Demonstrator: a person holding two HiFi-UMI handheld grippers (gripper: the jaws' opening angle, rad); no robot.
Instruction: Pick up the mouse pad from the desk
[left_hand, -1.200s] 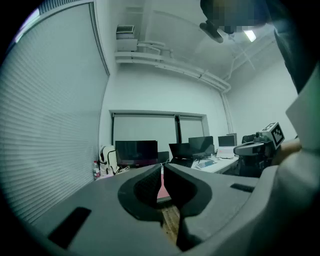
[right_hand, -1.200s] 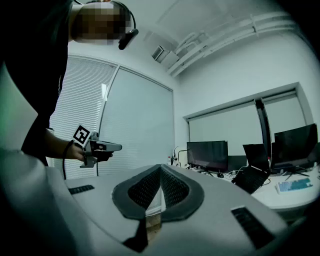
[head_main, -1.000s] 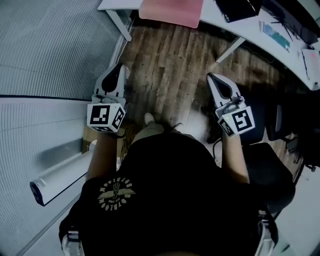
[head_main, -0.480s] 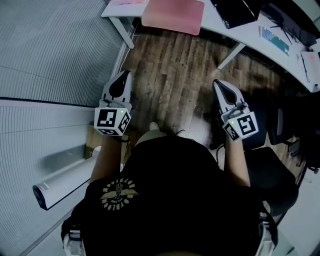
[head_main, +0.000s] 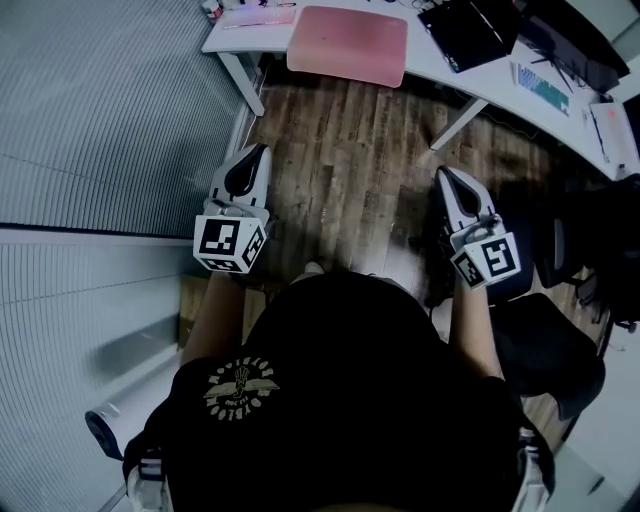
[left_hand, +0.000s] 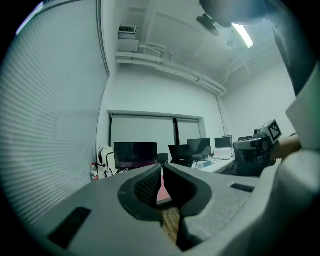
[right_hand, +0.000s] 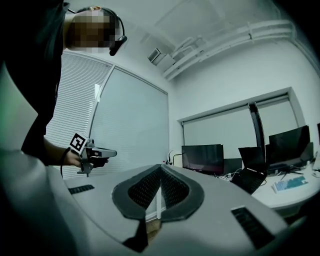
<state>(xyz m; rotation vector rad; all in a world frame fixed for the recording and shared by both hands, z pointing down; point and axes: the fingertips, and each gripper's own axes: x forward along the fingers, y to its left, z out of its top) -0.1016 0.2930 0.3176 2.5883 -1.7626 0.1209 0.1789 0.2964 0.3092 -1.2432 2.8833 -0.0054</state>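
Note:
The pink mouse pad lies flat on the white desk at the top of the head view. In the left gripper view a pink sliver of the mouse pad shows behind the jaws. My left gripper is held level over the wood floor, well short of the desk, with its jaws shut on nothing. My right gripper is level too, shut and empty, below the desk's right part. Each gripper sees the other: the right gripper and the left gripper.
A black laptop and a keyboard lie on the desk right of the pad. A white desk leg stands ahead of my left gripper. A black chair is at my right. A blind-covered wall runs along the left.
Both grippers have moved up the picture toward the desk, and the person has stepped forward. The pad and desk now show more fully. Both jaws stay shut.

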